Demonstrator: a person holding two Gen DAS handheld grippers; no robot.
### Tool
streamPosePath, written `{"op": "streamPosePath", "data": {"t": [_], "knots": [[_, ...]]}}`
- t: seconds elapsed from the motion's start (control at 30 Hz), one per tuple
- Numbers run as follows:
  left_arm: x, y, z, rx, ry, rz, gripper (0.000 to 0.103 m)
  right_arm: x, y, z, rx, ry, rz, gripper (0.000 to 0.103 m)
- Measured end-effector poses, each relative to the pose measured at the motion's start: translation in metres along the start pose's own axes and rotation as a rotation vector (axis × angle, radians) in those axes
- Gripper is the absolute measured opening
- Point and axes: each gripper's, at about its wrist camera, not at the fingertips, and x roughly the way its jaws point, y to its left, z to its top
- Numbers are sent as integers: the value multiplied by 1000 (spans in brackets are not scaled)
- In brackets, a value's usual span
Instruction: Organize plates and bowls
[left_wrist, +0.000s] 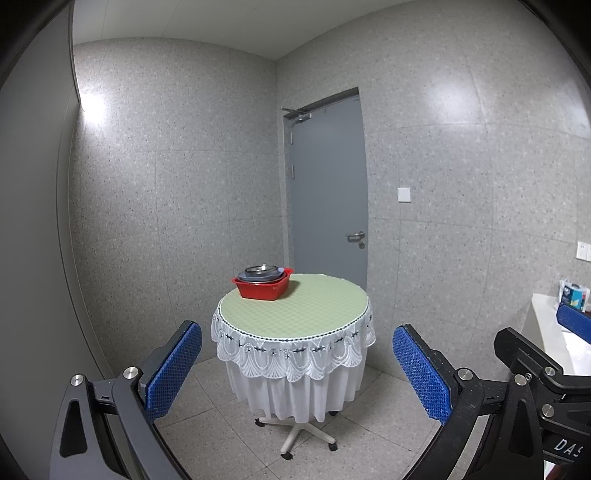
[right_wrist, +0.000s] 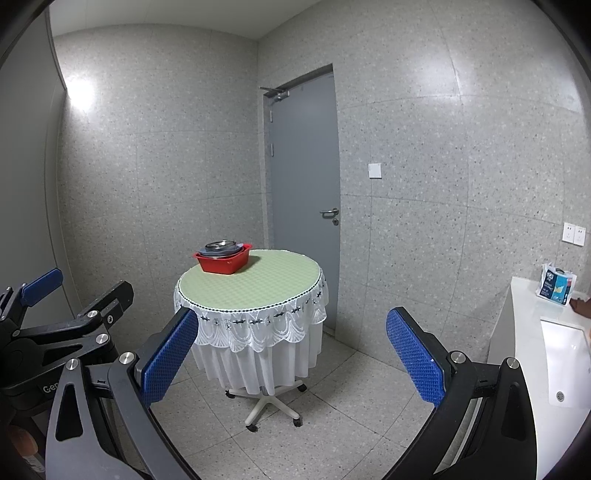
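Observation:
A red square basin (left_wrist: 263, 288) stands at the far left of a round table (left_wrist: 295, 310) with a green top and white lace skirt. Stacked dishes lie in the basin: a blue-grey plate and a steel bowl (left_wrist: 261, 270) on top. The basin (right_wrist: 222, 260) and bowl (right_wrist: 221, 246) also show in the right wrist view, on the table (right_wrist: 255, 284). My left gripper (left_wrist: 297, 345) is open and empty, well short of the table. My right gripper (right_wrist: 291, 334) is open and empty, also far back. The left gripper (right_wrist: 55, 314) shows at the left of the right wrist view.
A grey closed door (right_wrist: 304, 192) stands behind the table. A white counter (right_wrist: 528, 317) with a sink (right_wrist: 567, 362) and a tissue pack (right_wrist: 557, 284) is at the right. The table stands on a wheeled base (right_wrist: 271, 404) on tiled floor.

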Motion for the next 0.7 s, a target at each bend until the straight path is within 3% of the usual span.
{"op": "streamPosePath", "data": {"t": [0.7], "knots": [[2,0,0,-4,-1,4,102,4,-1,1,0,2,8,103]]}}
